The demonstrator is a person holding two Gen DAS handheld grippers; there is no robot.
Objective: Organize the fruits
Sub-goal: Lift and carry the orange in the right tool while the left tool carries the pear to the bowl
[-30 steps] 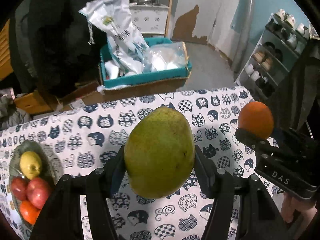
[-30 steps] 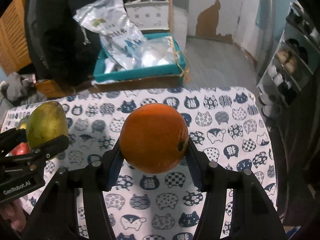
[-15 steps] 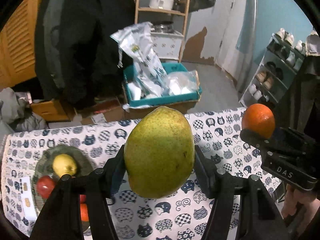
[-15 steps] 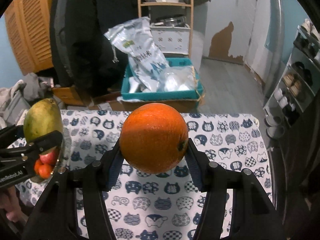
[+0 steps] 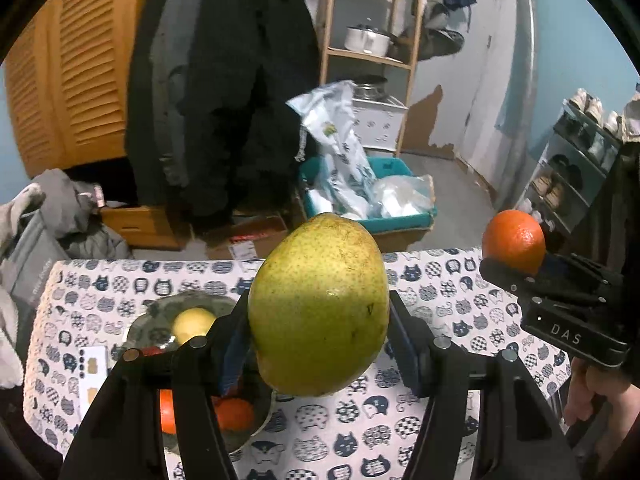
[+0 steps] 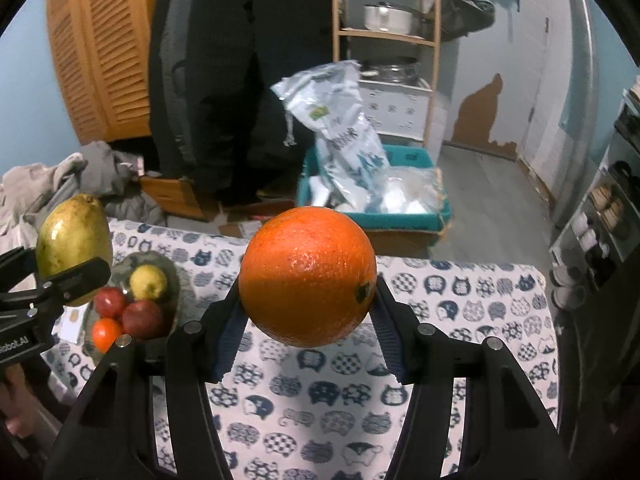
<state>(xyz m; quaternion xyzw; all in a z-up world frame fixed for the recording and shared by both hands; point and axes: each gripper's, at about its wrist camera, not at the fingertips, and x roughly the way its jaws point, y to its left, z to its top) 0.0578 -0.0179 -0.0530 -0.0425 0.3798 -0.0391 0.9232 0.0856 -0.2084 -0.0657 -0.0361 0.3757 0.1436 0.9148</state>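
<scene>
Your left gripper is clamped on the green pear, its two pads pressing the fruit's flanks at a middling spread, with the pear upright and held in the air above the table. Your right gripper is closed the same way on the orange, pads against both sides, the fruit clear of the cloth below it. Each gripper shows in the other's view: the orange sits at the far right of the left wrist view, and the pear at the far left of the right wrist view, so the two fruits are held side by side, well apart.

Below and to the left of the pear lies the grey fruit dish on the table. You can see in it a yellow fruit at the far side, two dark red fruits in the middle and a small orange one nearest you. In the left wrist view your own finger hides part of this dish. A small white card lies on the cloth just left of the dish.

The table wears a white cloth with navy cat faces. Beyond its far edge a teal box on the floor holds plastic bags. Behind it stand a wooden shelf with a pot, a dark coat and an orange louvred door.
</scene>
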